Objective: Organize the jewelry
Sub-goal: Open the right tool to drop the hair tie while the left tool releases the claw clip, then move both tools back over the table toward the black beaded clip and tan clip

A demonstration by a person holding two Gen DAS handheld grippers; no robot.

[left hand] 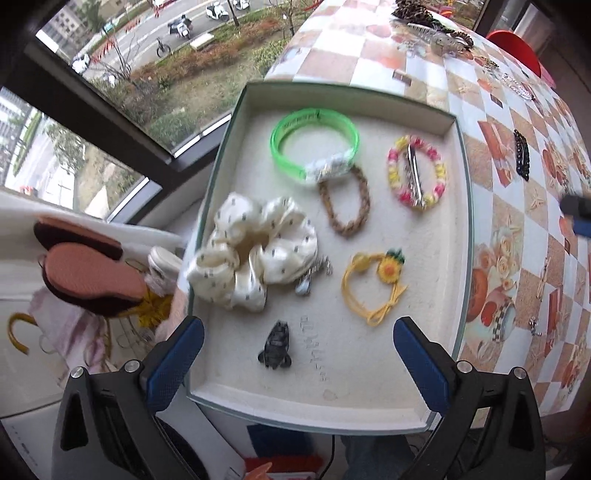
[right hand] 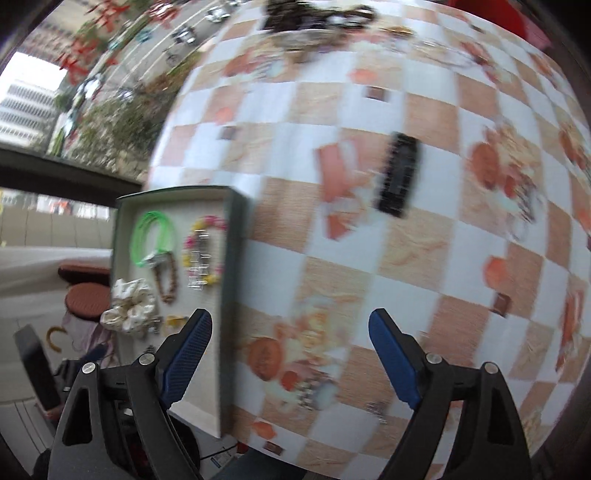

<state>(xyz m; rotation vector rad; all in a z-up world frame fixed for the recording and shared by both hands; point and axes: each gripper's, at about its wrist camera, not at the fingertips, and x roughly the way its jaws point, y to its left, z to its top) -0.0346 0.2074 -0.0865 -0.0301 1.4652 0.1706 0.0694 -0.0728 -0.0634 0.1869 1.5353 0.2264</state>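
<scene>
Both of my grippers stand with jaws spread and nothing between them. Nearest, my left gripper (left hand: 297,354) hangs over the tray (left hand: 463,229), with a small dark claw clip (left hand: 275,350) just under it. Beyond it lie a cream scrunchie (left hand: 255,251), a yellow pineapple tie (left hand: 373,280), a brown braided bracelet (left hand: 345,201), a beaded bracelet (left hand: 416,172) with a silver clip (left hand: 414,170) across it, and a green bangle (left hand: 314,142) at the far side.

My right gripper (right hand: 290,350) hovers over the checked tablecloth (right hand: 332,110), beside the tray. I judge the black hair clip (right hand: 399,173) ahead to be the next pick: I should straddle its narrow width, pinch squarely, and set it on bare tray lining, clear of the scrunchie.

Motion smears the right view, so the clip's teeth are unreadable. The pile at the table's far edge (left hand: 428,22) is too tangled to sort out by eye.
</scene>
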